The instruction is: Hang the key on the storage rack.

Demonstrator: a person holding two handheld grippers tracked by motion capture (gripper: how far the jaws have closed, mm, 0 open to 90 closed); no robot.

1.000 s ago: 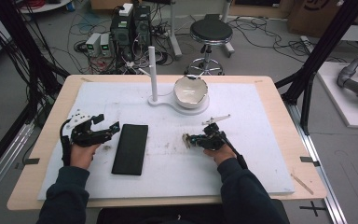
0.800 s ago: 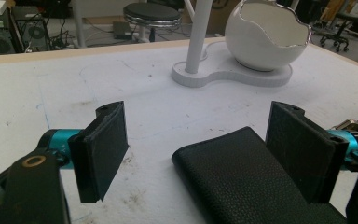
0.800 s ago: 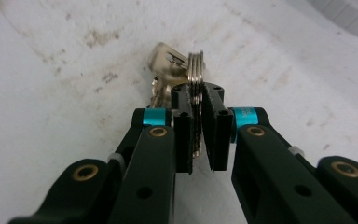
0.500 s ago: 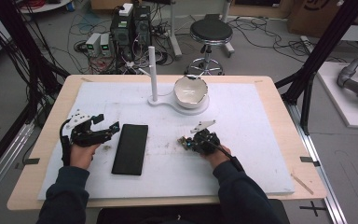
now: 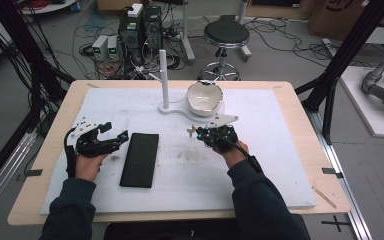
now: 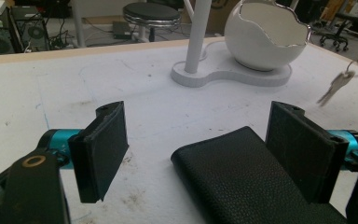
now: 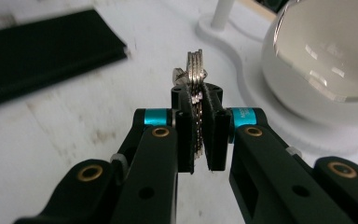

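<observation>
The right gripper (image 7: pixel 198 128) pinches a small bunch of silver metal keys (image 7: pixel 196 74) above the mat, at seven o'clock from the white egg-shaped bowl (image 5: pixel 204 98). Only the keys' edge is clamped, so they could slip loose. The left gripper (image 6: pixel 205 149), jaws spread, idles at nine o'clock of the black leather wallet (image 5: pixel 140 159).

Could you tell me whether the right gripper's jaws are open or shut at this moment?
Shut. The right gripper has its two black pads pressed against a bunch of keys, whose tops stick up between them.
</observation>
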